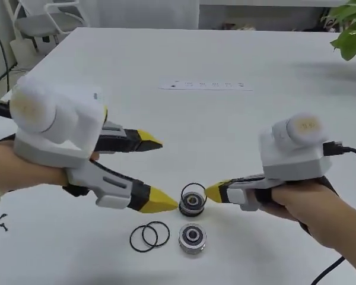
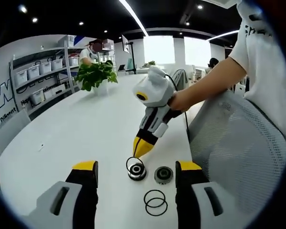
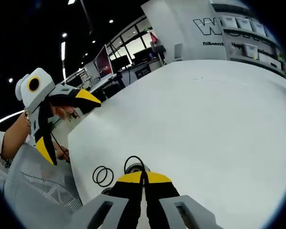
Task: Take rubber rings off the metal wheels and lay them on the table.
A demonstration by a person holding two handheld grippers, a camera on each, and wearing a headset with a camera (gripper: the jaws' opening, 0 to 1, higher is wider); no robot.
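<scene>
Nearest, low in the head view: two loose rubber rings [image 1: 149, 236], flat and overlapping on the white counter [image 1: 225, 119], already off. At their 3 o'clock, close but apart, the near metal wheel [image 1: 192, 238] lies on its side. It looks stripped, with no ring standing off it.

Left claw [image 1: 166, 173] comes in from 9 o'clock, released, jaws spread wide. The upper jaw sits well up at 10 o'clock of the wheels. The lower jaw tip is just beside the far metal wheel [image 1: 192, 203] on its 9 o'clock side; touching or a hair off, cannot tell.

The far wheel lies at 12 o'clock of the near wheel, close but apart. A thin black ring [image 1: 193, 184] stands off it as a loop over the wheel's top: half peeled, not yet free.

Right claw [image 1: 209, 191] comes in from 3 o'clock, clenched, yellow tips together, tip right at the loop's 3 o'clock edge. In the right gripper view the loop rises just past the closed tips. Whether the ring is pinched between them is too fine to tell.

Step in hand, my read: stripping the ring off the far wheel, left claw bracing, right claw working the loop. Two rings are down and this one is part off.

The next move calls for pinning the wheel from 9 o'clock so it doesn't slide. Then draw the loop up and toward 3 o'clock until it clears the rim, and lay it by the loose rings at 7 o'clock. It likely needs a firm pinch, since a thin ring could slip the tips and snap back on.
</scene>
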